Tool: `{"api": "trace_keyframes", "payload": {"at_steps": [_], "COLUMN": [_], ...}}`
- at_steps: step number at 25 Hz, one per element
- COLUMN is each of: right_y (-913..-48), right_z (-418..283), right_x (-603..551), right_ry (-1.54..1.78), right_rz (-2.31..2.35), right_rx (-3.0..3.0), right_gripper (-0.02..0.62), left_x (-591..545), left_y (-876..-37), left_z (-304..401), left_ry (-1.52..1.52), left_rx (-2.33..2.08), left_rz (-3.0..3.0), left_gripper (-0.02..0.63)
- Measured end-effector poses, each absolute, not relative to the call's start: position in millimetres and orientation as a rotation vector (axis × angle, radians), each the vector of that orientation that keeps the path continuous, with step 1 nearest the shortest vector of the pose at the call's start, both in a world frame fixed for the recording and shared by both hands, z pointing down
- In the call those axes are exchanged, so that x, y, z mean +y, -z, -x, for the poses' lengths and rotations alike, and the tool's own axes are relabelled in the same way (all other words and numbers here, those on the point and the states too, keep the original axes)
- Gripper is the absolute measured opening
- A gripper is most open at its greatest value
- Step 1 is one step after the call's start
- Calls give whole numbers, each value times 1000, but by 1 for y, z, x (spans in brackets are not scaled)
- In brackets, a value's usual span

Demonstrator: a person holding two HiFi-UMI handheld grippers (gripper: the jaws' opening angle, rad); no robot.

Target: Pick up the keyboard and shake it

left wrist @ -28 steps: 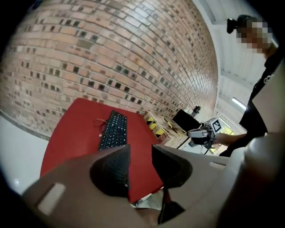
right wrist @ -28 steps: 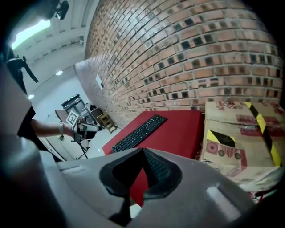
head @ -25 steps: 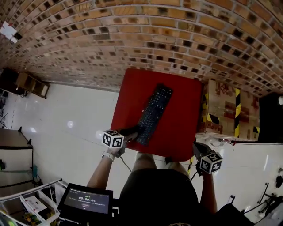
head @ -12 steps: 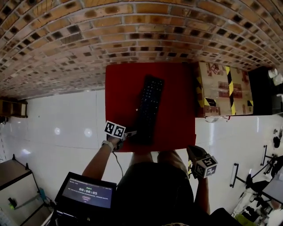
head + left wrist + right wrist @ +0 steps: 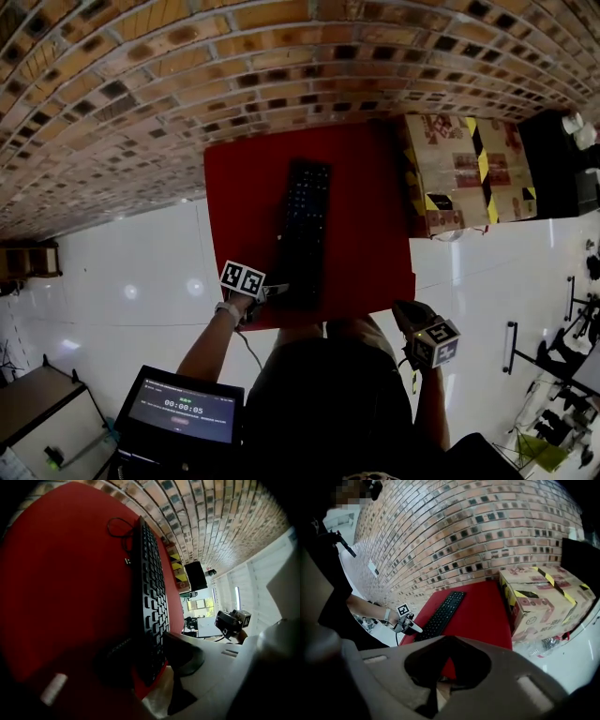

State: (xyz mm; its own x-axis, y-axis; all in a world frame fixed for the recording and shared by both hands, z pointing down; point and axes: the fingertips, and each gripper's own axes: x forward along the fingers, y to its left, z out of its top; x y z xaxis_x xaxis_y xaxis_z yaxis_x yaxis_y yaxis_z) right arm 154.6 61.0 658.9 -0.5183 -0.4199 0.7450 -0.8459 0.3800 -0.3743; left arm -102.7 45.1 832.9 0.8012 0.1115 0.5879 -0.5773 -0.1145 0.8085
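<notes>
Left gripper [image 5: 270,292] sits at the near edge of the red table [image 5: 375,216], pointing down and forward. Its jaws are wide apart and have just been opening. The near end of the keyboard [image 5: 302,230] lies between them, one jaw on each side, and no clamp on it can be seen. The keyboard lies flat on the table, keys up. Its long axis runs straight ahead from this gripper toward the brick wall [image 5: 187,56], with the far end leaning slightly right. A cable [image 5: 119,529] is coiled at the far end. Right gripper [image 5: 405,317] is well off to the right, just past the table's near right corner. Its jaws are closed together with nothing in them. Beyond it, a cardboard box [image 5: 464,173] stands against the table's right side.
</notes>
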Motion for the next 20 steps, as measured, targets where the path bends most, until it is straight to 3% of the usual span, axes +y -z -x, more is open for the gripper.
{"api": "trace_keyframes", "payload": {"at_steps": [5, 14, 16, 20], "right_y": [-671, -714, -726, -764], "right_z": [-160, -101, -83, -44], "right_x": [48, -35, -72, -146], "right_ry": [-1097, -1478, -1632, -1869], "right_rz": [-1046, -656, -579, -473], "right_rx": [-2105, -2245, -2252, -2172], "right_gripper": [-11, -8, 83, 148], "left_x": [43, 46, 39, 31], "left_y": [-832, -766, -742, -725], "left_z": [104, 65, 58, 60], "left_ry": [-490, -209, -89, 12], "left_rx": [-344, -96, -52, -40], "left_rz": [-1495, -1356, -1316, -1299], "left_gripper": [123, 115, 104, 108]}}
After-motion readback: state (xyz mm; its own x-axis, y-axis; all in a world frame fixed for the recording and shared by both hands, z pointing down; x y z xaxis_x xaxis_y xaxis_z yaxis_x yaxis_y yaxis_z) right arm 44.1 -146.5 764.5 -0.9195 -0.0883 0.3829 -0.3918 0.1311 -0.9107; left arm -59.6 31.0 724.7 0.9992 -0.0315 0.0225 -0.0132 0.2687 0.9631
